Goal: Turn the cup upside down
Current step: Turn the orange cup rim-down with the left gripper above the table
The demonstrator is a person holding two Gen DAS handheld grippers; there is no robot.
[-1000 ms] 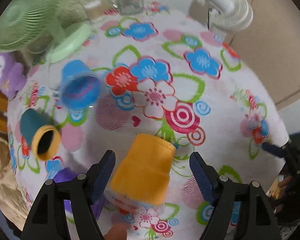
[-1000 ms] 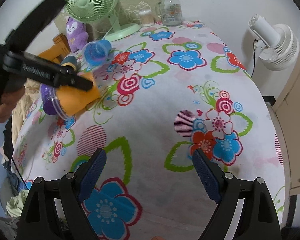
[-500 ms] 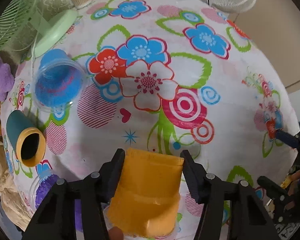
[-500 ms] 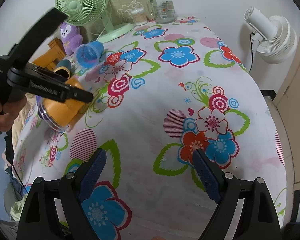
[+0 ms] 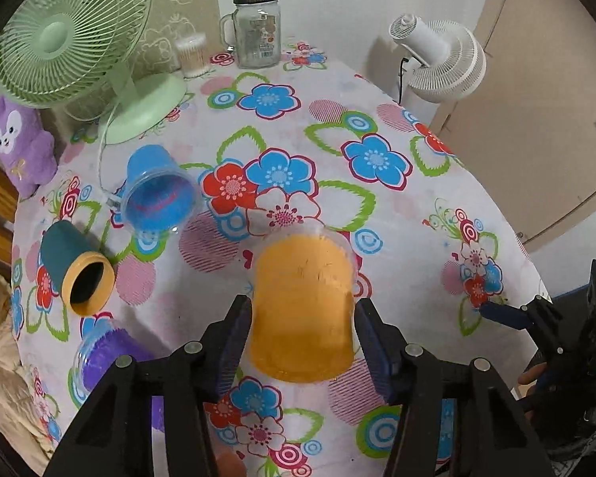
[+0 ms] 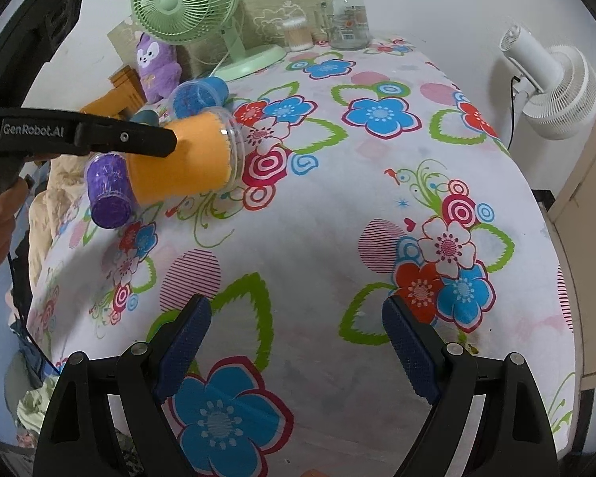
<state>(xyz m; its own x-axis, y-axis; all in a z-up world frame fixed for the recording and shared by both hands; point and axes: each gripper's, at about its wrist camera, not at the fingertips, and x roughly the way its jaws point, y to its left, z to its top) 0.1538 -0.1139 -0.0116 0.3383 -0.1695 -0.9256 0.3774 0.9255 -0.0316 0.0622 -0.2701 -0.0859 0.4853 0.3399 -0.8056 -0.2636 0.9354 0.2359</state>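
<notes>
Left gripper [image 5: 302, 328] jaws clamp orange cup [image 5: 304, 306] mid-body, lifted sideways for turning; right gripper [image 6: 297, 342] jaws spread, idle.

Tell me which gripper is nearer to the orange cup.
Left. The left gripper has its fingers on both sides of the orange cup, clamping it above the tablecloth. The right gripper hangs open over the table's near edge, well away from the cup.
</notes>
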